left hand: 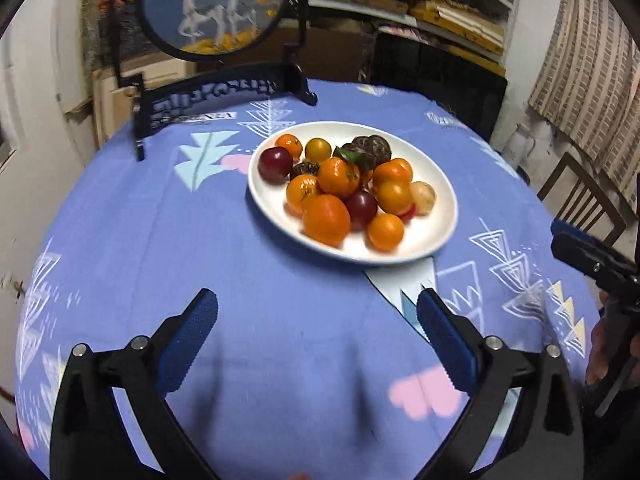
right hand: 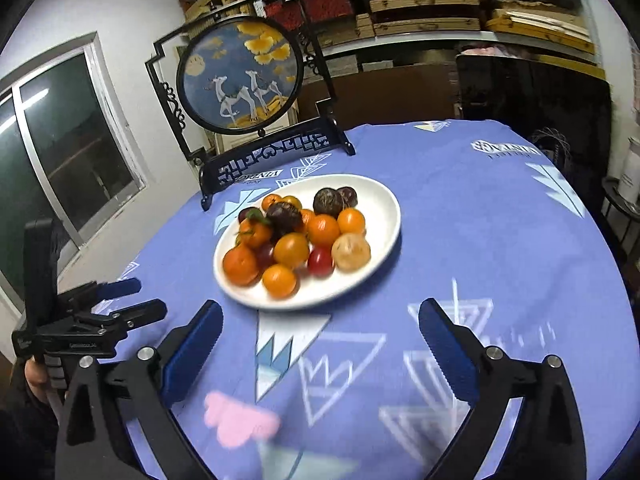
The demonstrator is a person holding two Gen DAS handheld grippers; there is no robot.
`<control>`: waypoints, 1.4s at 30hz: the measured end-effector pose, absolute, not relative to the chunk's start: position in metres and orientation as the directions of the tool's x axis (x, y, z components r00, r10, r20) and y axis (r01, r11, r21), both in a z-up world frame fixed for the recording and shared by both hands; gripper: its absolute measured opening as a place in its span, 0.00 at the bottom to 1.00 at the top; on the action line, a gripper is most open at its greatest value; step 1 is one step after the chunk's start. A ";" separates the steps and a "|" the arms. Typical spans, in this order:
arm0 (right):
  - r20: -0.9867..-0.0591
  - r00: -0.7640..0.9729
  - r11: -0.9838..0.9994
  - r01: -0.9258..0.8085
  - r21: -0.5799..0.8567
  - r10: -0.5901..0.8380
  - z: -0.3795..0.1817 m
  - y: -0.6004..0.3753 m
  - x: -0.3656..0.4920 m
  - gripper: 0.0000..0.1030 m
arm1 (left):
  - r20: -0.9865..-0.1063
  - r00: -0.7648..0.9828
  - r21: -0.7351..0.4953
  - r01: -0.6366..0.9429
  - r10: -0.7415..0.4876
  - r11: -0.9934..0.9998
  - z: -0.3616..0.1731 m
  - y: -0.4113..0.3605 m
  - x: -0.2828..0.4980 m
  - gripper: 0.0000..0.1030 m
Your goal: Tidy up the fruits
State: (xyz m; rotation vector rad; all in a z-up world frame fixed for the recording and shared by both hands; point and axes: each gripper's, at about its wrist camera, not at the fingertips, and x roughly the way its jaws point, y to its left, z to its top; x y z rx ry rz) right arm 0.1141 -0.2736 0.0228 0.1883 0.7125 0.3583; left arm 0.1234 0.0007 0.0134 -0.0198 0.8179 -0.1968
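Note:
A white oval plate (left hand: 438,236) (right hand: 384,204) sits on the blue patterned tablecloth (left hand: 180,240), holding a heap of several fruits. They include orange tangerines (left hand: 326,219) (right hand: 240,265), dark red plums (left hand: 275,164) (right hand: 321,261), dark brown wrinkled fruits (left hand: 378,148) (right hand: 328,201) and one pale yellow fruit (left hand: 423,197) (right hand: 351,252). My left gripper (left hand: 316,300) hovers over the cloth short of the plate, open and empty. My right gripper (right hand: 320,307) is at the plate's near rim, also open and empty. Each gripper shows at the edge of the other's view.
A round embroidered screen with deer on a black stand (left hand: 208,12) (right hand: 240,76) stands at the table's far edge behind the plate. A wooden chair (left hand: 580,196) is beyond the table's right side. Shelves of boxes (right hand: 424,4) line the back wall; a window (right hand: 60,140) is left.

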 end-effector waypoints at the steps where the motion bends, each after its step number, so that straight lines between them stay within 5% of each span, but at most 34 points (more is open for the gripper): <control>1: -0.608 0.697 0.924 -0.252 0.288 0.379 0.024 -0.273 0.107 0.96 | -0.717 0.676 -0.090 0.150 -0.169 0.985 0.016 0.000 0.113 0.95; 17: -0.550 0.782 0.956 -0.240 0.170 0.294 0.068 -0.294 0.012 0.96 | -0.604 0.796 0.009 0.047 -0.031 0.999 0.072 -0.002 -0.001 0.95; 42: -0.554 0.787 0.962 -0.202 0.186 0.273 0.066 -0.311 -0.006 0.96 | -0.574 0.818 0.073 0.003 0.039 0.997 0.080 -0.003 -0.007 0.95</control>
